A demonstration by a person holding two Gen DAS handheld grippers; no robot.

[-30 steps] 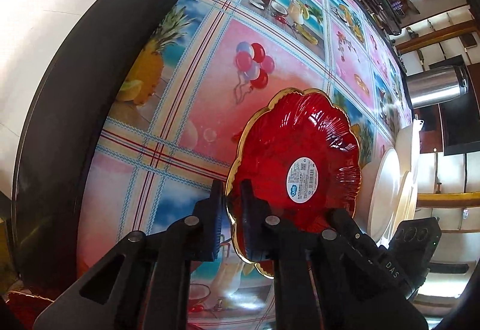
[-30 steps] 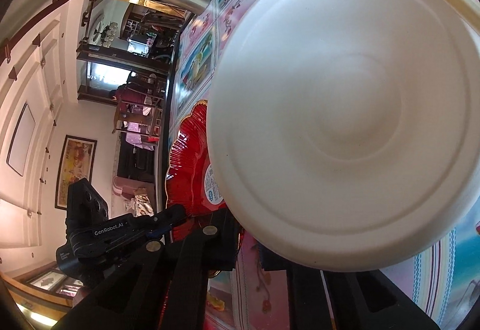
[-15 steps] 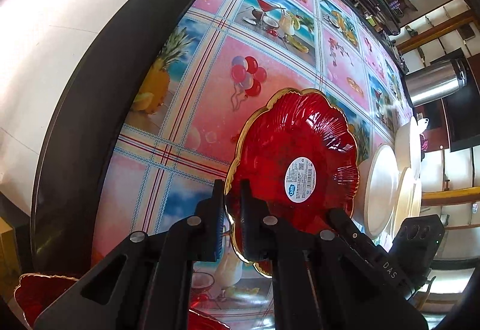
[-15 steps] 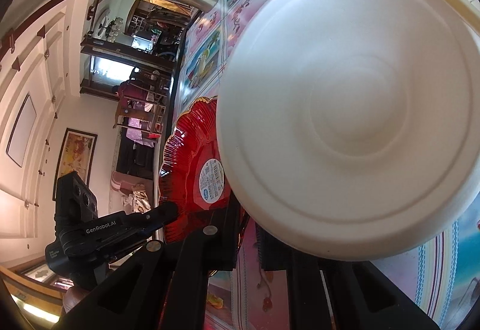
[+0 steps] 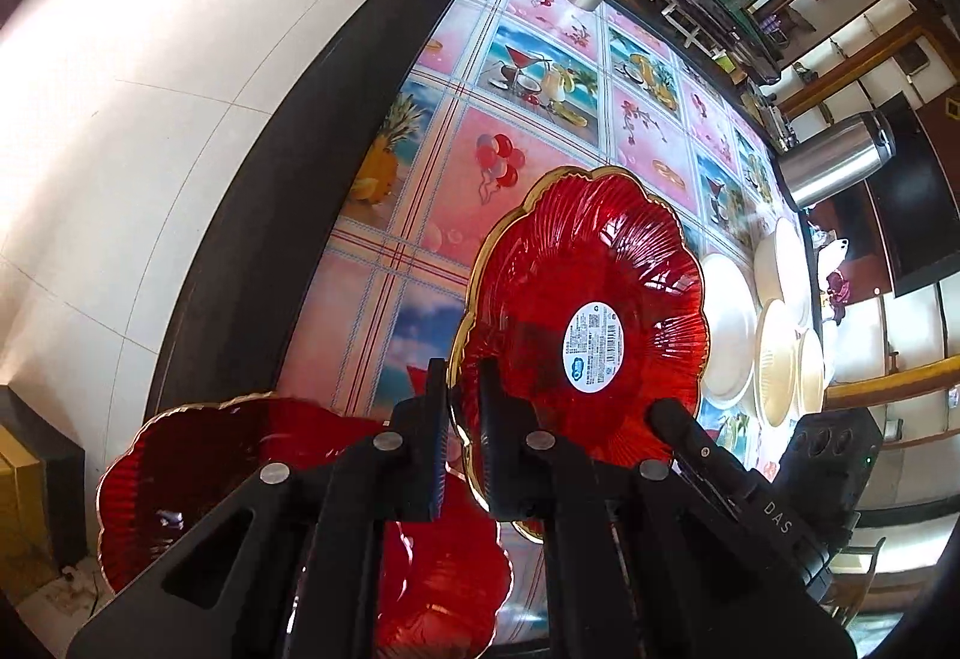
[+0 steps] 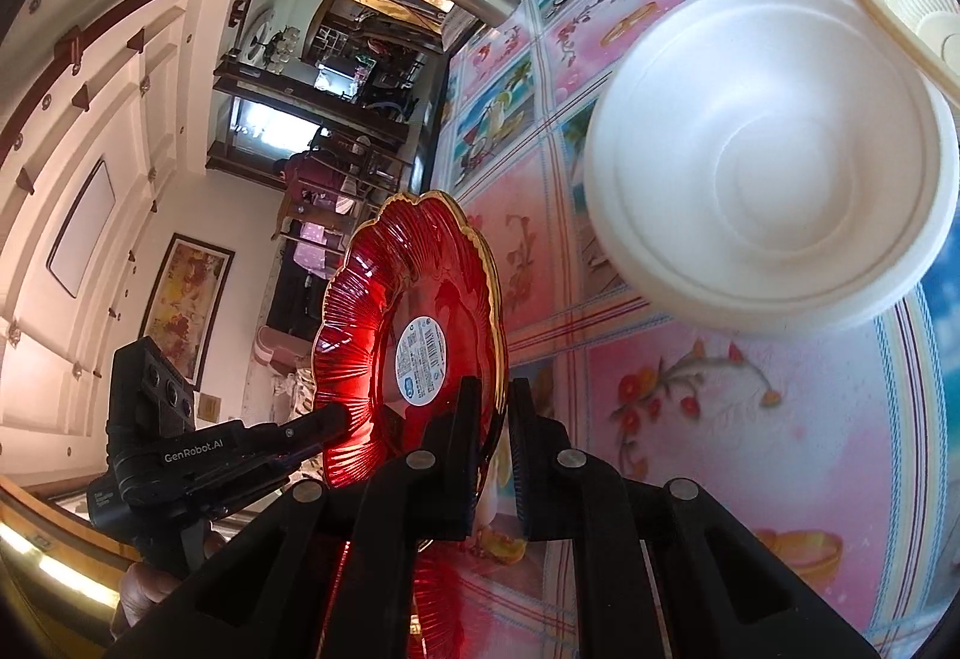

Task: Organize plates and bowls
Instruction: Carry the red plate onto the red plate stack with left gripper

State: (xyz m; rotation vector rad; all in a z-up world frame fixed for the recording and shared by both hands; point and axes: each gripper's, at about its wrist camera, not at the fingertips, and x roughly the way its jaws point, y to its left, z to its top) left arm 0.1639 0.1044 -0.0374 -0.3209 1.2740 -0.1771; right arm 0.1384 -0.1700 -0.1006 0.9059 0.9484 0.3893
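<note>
Bare desk (image 5: 522, 191) lies far ahead; white plates (image 5: 726, 329) block my right, red plates (image 5: 198, 479) crowd near left.

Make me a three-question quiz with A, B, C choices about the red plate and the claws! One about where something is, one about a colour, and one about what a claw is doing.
1. Where is the white sticker?
A. in the middle of the red plate
B. on a cup
C. on a spoon

2. What colour is the red plate's rim?
A. blue
B. gold
C. green

3. What is the left claw doing?
A. wide open, away from everything
B. shut on a fork
C. shut on the red plate's rim

Answers:
1 A: the sticker sits at the plate's centre.
2 B: the wavy edge shines gold all the way round.
3 C: its two fingers press on either side of the rim.
</note>
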